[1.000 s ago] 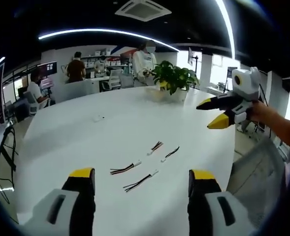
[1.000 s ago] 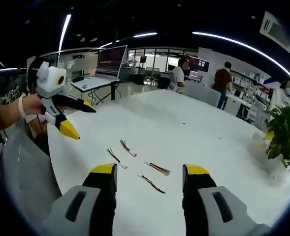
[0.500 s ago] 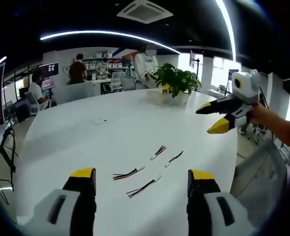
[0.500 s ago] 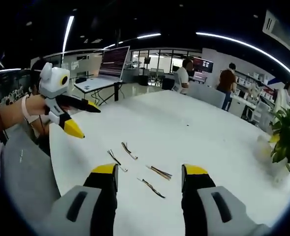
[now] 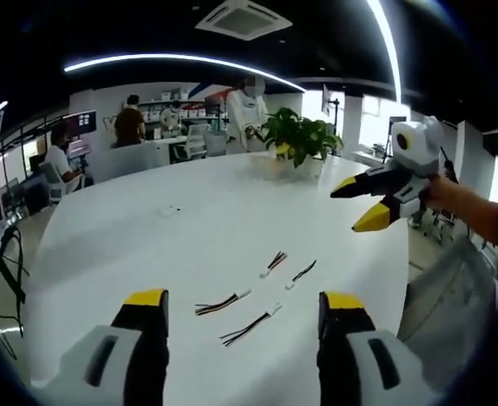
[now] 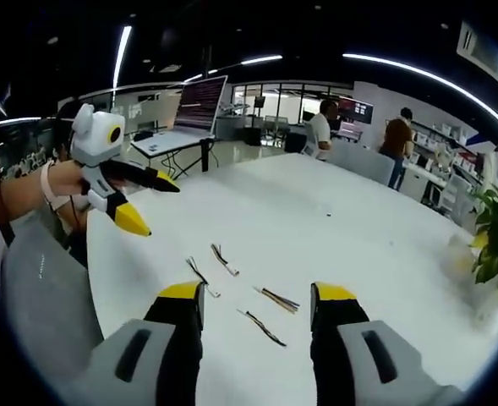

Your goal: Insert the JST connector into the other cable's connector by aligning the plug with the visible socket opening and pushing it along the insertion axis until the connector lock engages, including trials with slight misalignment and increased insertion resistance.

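Open-plan office. Big white tabletop (image 5: 232,211) curving across the foreground, potted plant (image 5: 298,139) sitting at its far edge. Dark ceiling with curved light strips (image 5: 181,59) glowing and an air-con vent (image 5: 242,17) overhead. Bright windows (image 5: 375,118) letting in daylight. A large screen (image 6: 199,101) standing over a desk (image 6: 168,142); people working at desks (image 5: 160,139) along the far wall.

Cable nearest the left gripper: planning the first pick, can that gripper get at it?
Probably yes: the left gripper is open above the white table, and nothing lies between it and the cable.
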